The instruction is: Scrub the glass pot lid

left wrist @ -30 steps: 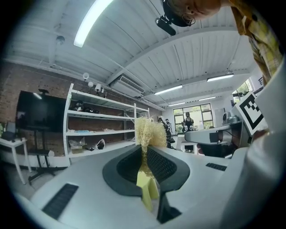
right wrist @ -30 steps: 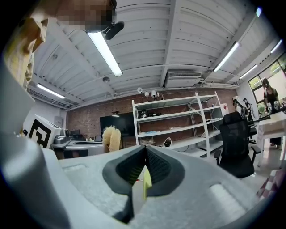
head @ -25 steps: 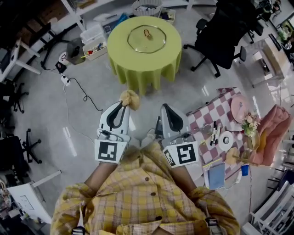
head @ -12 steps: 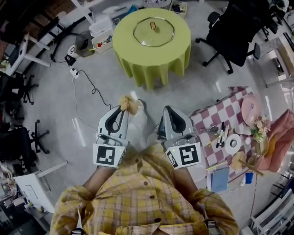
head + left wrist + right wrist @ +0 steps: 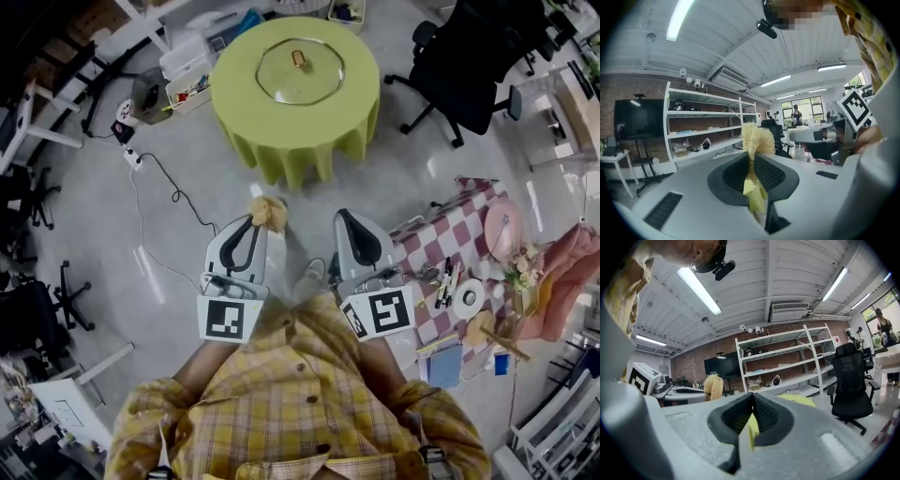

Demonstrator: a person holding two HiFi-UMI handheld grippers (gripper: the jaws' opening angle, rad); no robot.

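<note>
The left gripper [image 5: 255, 223] is clamped on a pale fibrous scrubber [image 5: 268, 212]. In the left gripper view the scrubber [image 5: 757, 137] stands pinched between the closed jaws and protrudes past their tips. Ahead of both grippers and well apart from them, the glass pot lid [image 5: 305, 80] lies flat, knob up, at the centre of a round table [image 5: 281, 131] covered in yellow-green cloth. The right gripper [image 5: 345, 217] is level with the left; its jaws are pressed together with nothing between them. A checkered table [image 5: 450, 234] stands just beside it on the right.
</note>
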